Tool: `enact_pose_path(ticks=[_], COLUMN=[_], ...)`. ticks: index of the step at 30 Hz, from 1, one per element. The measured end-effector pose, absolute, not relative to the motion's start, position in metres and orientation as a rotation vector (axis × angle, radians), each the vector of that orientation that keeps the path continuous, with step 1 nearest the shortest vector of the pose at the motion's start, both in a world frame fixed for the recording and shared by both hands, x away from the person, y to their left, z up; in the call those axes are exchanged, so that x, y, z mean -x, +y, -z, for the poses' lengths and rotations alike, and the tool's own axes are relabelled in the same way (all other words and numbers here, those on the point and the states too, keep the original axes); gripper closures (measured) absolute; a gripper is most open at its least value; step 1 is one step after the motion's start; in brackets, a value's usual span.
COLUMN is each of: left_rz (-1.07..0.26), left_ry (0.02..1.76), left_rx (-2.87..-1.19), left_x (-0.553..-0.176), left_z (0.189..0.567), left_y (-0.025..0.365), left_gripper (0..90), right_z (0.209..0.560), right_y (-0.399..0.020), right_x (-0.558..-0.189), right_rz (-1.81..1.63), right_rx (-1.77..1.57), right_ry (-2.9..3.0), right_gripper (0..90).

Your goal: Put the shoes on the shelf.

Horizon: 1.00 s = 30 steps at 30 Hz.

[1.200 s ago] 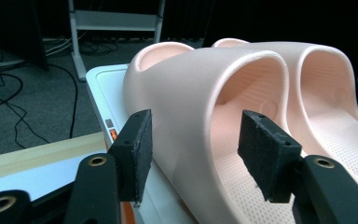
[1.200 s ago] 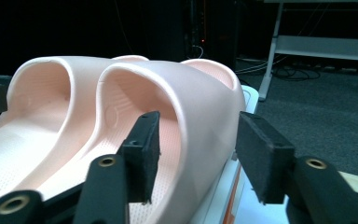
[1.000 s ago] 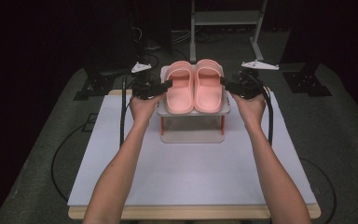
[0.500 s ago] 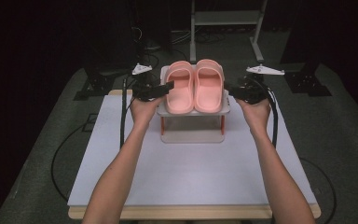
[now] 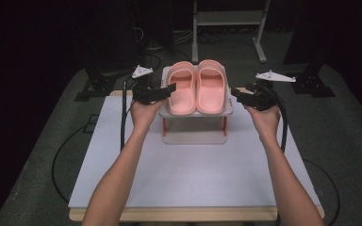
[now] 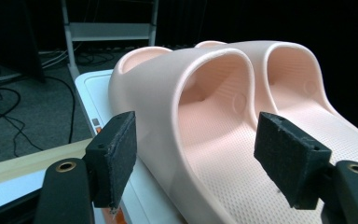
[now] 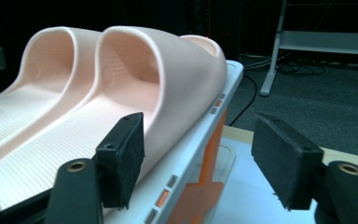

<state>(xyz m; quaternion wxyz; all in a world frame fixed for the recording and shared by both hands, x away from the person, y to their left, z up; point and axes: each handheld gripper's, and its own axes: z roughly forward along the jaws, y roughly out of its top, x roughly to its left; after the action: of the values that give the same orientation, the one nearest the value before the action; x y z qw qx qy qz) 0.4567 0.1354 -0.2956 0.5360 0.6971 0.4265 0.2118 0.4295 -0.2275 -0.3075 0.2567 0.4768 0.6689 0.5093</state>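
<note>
Two pink slippers (image 5: 197, 87) sit paired on a small rack (image 5: 195, 123). The left gripper (image 5: 166, 90) and right gripper (image 5: 238, 92), jaws just opened and gripping nothing, flank them; the placing looks done.

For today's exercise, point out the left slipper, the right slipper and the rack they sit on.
left slipper (image 5: 183, 89): high view, footbed.
right slipper (image 5: 210, 87): high view, footbed.
rack (image 5: 194, 138): high view, bottom shelf.

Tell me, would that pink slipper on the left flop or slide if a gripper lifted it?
The left slipper looks like thick moulded foam, so probably light and springy rather than floppy. Its dotted footbed should give the pads some grip. Lying flat on the small rack, it seems unlikely to roll, though a push might slide it.
</note>
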Motion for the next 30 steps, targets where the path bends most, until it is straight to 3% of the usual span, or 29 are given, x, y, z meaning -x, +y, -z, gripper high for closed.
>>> enact_pose_path(ticks=[30], left_rz=[-0.527], left_ry=[0.99], left_rx=[-1.646], left_x=[-0.422], left_z=[0.31], left_y=[0.159], left_gripper=[25.8], right_z=[0.327], right_y=[-0.241], right_x=[-0.393], right_rz=[-1.405], right_rx=[-1.256], right_ry=[1.817], right_gripper=[32.3])
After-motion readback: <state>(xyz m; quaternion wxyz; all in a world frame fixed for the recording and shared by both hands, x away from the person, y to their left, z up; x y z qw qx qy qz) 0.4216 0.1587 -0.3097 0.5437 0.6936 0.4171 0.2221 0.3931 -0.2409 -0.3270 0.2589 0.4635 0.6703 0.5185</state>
